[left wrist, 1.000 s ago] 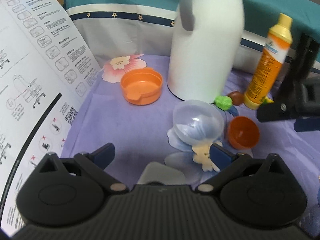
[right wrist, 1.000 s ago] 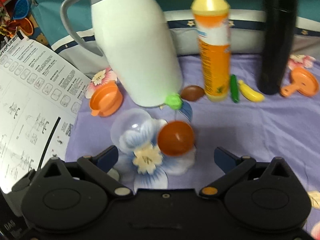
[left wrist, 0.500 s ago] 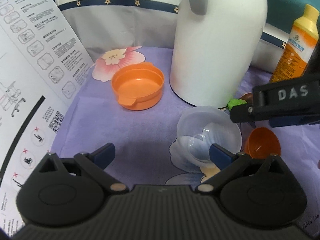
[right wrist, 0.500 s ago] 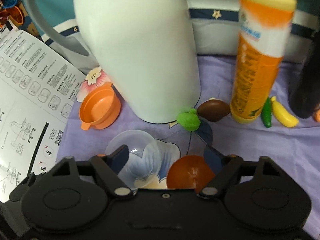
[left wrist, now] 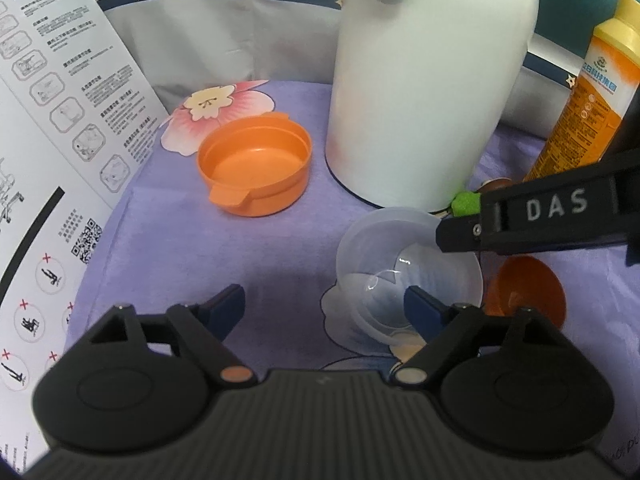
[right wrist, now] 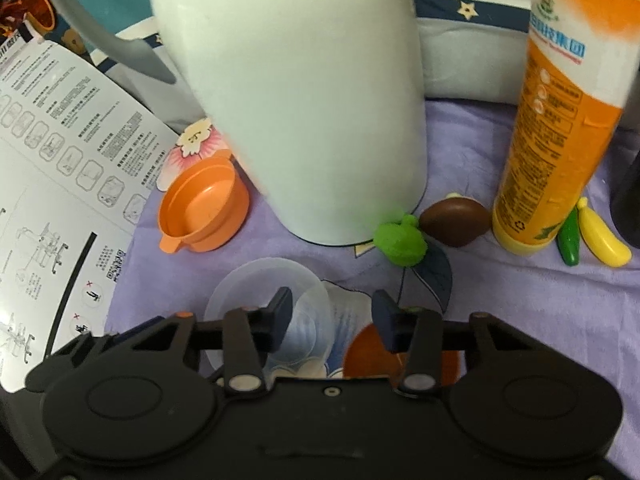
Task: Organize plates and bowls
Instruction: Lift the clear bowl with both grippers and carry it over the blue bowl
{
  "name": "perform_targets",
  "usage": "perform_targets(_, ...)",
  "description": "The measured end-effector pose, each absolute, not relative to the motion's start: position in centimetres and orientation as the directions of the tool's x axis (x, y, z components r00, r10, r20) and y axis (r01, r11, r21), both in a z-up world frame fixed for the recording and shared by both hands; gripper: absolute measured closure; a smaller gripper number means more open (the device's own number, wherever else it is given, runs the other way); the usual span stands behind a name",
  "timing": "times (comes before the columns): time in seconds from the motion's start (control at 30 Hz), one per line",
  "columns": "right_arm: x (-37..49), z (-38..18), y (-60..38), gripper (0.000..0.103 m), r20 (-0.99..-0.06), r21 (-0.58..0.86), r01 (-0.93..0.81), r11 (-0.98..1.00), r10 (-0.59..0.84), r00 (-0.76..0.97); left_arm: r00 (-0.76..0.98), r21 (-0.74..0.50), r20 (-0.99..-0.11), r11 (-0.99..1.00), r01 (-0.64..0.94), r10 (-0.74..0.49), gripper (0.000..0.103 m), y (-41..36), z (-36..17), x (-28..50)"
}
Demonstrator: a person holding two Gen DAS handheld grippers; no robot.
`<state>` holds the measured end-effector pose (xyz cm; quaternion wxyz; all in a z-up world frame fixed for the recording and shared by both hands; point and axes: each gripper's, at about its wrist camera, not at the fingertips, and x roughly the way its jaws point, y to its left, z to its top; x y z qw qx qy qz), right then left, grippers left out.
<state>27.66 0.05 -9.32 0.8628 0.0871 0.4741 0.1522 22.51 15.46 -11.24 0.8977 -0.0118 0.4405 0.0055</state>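
Observation:
A clear plastic bowl and a small dark-orange bowl sit side by side on the purple flowered cloth. An orange shallow bowl with a tab lies further left. My left gripper is open, its right finger at the clear bowl's near rim. My right gripper is partly closed but still apart; its left finger is over the clear bowl and its right finger at the dark-orange bowl. It holds nothing. Its finger also shows in the left wrist view.
A tall white thermos jug stands just behind the bowls. An orange bottle, toy foods and a dark flask edge are at right. A printed instruction sheet lies at left.
Both grippers have moved forward and down toward the two bowls. The right gripper's jaws have narrowed, and it now reaches across above the clear bowl in the left wrist view.

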Motion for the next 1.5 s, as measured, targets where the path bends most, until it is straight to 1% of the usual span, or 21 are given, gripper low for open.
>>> perform_targets(0.07,27.6,-8.9,0.2,0.06,-0.785,0.291,-0.193,0.937,0.349,0.512,0.612,-0.018,-0.791,1.0,-0.022,-0.001,0.016,15.6,-11.3,22.6)
perform_targets(0.1,27.5,-8.7,0.4,0.062,-0.782,0.285,-0.204,0.937,0.35,0.516,0.612,-0.021,-0.791,1.0,-0.022,-0.003,0.018,15.6,-11.3,22.7)
perform_targets(0.13,27.6,-8.7,0.6,0.068,-0.781,0.281,-0.212,0.936,0.351,0.516,0.611,-0.023,-0.792,1.0,-0.021,-0.005,0.02,15.6,-11.4,22.7)
perform_targets(0.23,28.1,-9.0,1.3,0.078,-0.789,0.277,-0.222,0.935,0.353,0.502,0.606,-0.03,-0.796,0.999,-0.018,-0.013,0.026,15.6,-11.6,22.9)
perform_targets(0.33,28.4,-9.6,1.6,0.081,-0.797,0.273,-0.215,0.938,0.345,0.495,0.601,-0.033,-0.799,0.999,-0.01,-0.021,0.036,15.5,-11.9,23.0)
perform_targets(0.37,28.3,-9.6,1.7,0.082,-0.799,0.273,-0.213,0.938,0.345,0.493,0.599,-0.037,-0.8,0.999,-0.005,-0.027,0.047,15.4,-12.0,23.0)
perform_targets(0.4,28.3,-9.8,1.8,0.085,-0.801,0.272,-0.208,0.94,0.341,0.492,0.595,-0.042,-0.803,0.999,0.0,-0.034,0.058,15.3,-12.1,23.1)
perform_targets(0.43,28.2,-9.8,1.8,0.09,-0.803,0.272,-0.207,0.94,0.341,0.49,0.591,-0.049,-0.806,0.999,0.004,-0.042,0.063,15.3,-12.2,23.2)
perform_targets(0.47,28.2,-10.0,1.9,0.091,-0.804,0.274,-0.208,0.939,0.343,0.486,0.589,-0.055,-0.807,0.998,0.005,-0.048,0.072,15.2,-12.3,23.2)
perform_targets(0.5,28.1,-10.1,1.9,0.095,-0.804,0.276,-0.209,0.938,0.345,0.485,0.588,-0.056,-0.808,0.998,0.002,-0.047,0.077,15.1,-12.4,23.3)
perform_targets(0.53,28.1,-10.2,1.9,0.097,-0.802,0.277,-0.208,0.938,0.345,0.488,0.592,-0.048,-0.805,0.999,-0.005,-0.036,0.079,15.1,-12.3,23.2)
perform_targets(0.57,27.9,-10.2,1.9,0.097,-0.8,0.272,-0.206,0.94,0.34,0.494,0.594,-0.043,-0.804,0.999,-0.009,-0.03,0.083,15.1,-12.3,23.2)
perform_targets(0.73,27.1,-9.5,1.5,0.097,-0.786,0.284,-0.196,0.939,0.345,0.512,0.609,-0.039,-0.793,0.999,-0.013,-0.023,0.084,14.9,-11.1,22.5)
perform_targets(0.97,24.6,-6.9,-0.2,0.097,-0.764,0.298,-0.199,0.934,0.358,0.536,0.644,-0.042,-0.764,0.999,0.003,-0.034,0.084,13.3,-8.3,20.1)
perform_targets(1.17,20.5,-5.2,-3.4,0.097,-0.762,0.293,-0.179,0.939,0.342,0.55,0.655,-0.049,-0.751,0.997,0.065,-0.08,0.084,10.2,-6.3,16.4)
perform_targets(1.5,11.1,-3.6,-12.1,0.097,-0.763,0.304,-0.08,0.949,0.293,0.576,0.63,-0.089,-0.751,0.977,0.196,-0.195,0.084,2.9,-4.0,9.4)
